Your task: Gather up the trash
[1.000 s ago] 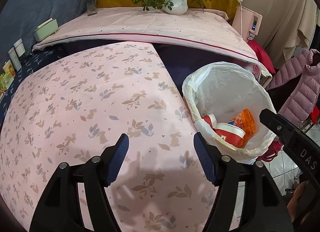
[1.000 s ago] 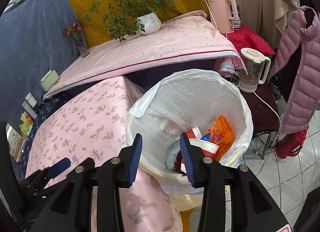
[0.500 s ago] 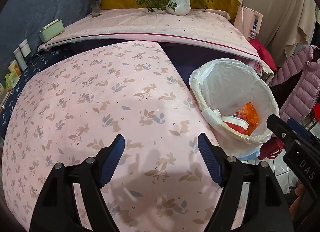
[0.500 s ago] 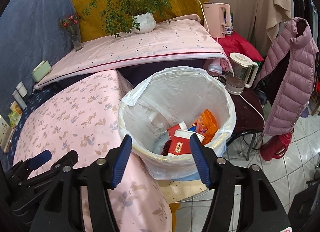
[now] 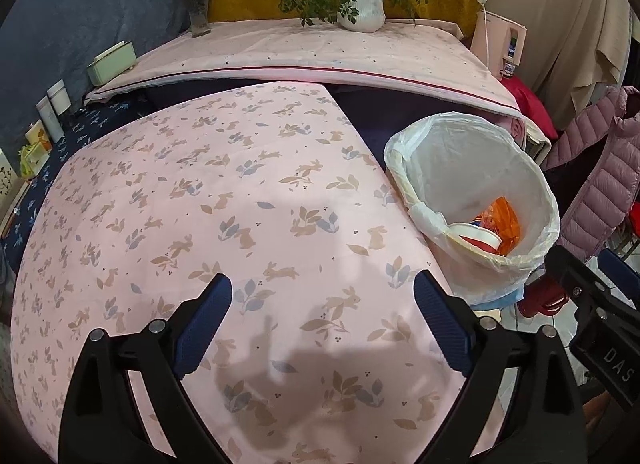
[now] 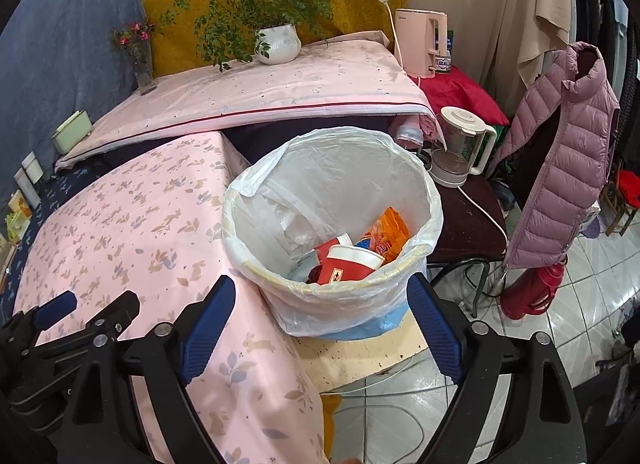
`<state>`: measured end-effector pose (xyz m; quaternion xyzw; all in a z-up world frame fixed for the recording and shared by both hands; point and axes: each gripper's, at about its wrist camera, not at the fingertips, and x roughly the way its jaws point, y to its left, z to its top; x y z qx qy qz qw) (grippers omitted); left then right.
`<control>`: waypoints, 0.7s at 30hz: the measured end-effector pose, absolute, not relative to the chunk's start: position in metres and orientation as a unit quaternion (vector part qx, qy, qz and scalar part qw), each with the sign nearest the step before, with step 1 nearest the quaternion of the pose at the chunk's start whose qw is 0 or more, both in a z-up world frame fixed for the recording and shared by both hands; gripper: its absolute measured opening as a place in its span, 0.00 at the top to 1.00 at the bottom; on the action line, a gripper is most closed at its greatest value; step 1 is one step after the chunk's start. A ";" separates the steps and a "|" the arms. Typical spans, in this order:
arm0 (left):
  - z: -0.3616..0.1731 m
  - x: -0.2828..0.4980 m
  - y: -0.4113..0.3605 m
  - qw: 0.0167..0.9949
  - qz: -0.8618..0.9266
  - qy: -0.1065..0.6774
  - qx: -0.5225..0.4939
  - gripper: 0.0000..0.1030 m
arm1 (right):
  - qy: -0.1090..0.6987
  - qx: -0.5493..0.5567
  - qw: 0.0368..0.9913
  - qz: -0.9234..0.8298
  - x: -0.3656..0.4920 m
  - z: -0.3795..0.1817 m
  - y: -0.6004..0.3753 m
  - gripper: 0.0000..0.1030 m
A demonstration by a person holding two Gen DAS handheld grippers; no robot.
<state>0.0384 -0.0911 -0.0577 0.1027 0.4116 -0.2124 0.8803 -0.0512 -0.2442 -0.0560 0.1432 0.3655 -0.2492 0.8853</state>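
Observation:
A bin lined with a white bag (image 6: 332, 184) stands at the right edge of the pink rabbit-print table (image 5: 240, 204). In it lie red and white paper cups (image 6: 348, 260) and an orange wrapper (image 6: 390, 230). The bin also shows in the left wrist view (image 5: 472, 168), with a cup (image 5: 476, 234) and the wrapper (image 5: 506, 220) inside. My right gripper (image 6: 318, 328) is open and empty, in front of and above the bin. My left gripper (image 5: 324, 326) is open and empty above the table's near part.
A raised pink-covered shelf (image 6: 260, 92) at the back holds a potted plant (image 6: 278, 42), a flower vase (image 6: 142, 64) and a green box (image 6: 74, 130). A blender jug (image 6: 460, 148), a pink kettle (image 6: 420, 42), a pink jacket (image 6: 560, 168) and a red flask (image 6: 532, 290) stand right of the bin.
Both grippers have pulled back and up from the bin. The right gripper's jaws have opened wide; a red cup now lies in the bin. The left gripper has stayed open.

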 end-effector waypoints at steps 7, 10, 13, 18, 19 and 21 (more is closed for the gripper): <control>-0.057 0.034 -0.087 0.880 -0.213 0.411 0.103 0.13 | 0.379 0.120 0.884 -0.246 -0.053 -0.060 -0.233 0.12; -0.056 0.033 -0.084 0.882 -0.209 0.410 0.102 0.10 | 0.375 0.117 0.885 -0.249 -0.056 -0.059 -0.232 0.12; -0.055 0.033 -0.081 0.883 -0.206 0.411 0.096 0.10 | 0.370 0.111 0.886 -0.256 -0.058 -0.057 -0.230 0.12; -0.054 0.032 -0.079 0.884 -0.204 0.410 0.097 0.10 | 0.371 0.111 0.885 -0.259 -0.060 -0.058 -0.230 0.12; -0.055 0.032 -0.079 0.883 -0.205 0.410 0.096 0.10 | 0.371 0.112 0.884 -0.259 -0.060 -0.058 -0.231 0.12; -0.055 0.032 -0.079 0.883 -0.205 0.411 0.097 0.10 | 0.371 0.114 0.884 -0.260 -0.061 -0.059 -0.231 0.12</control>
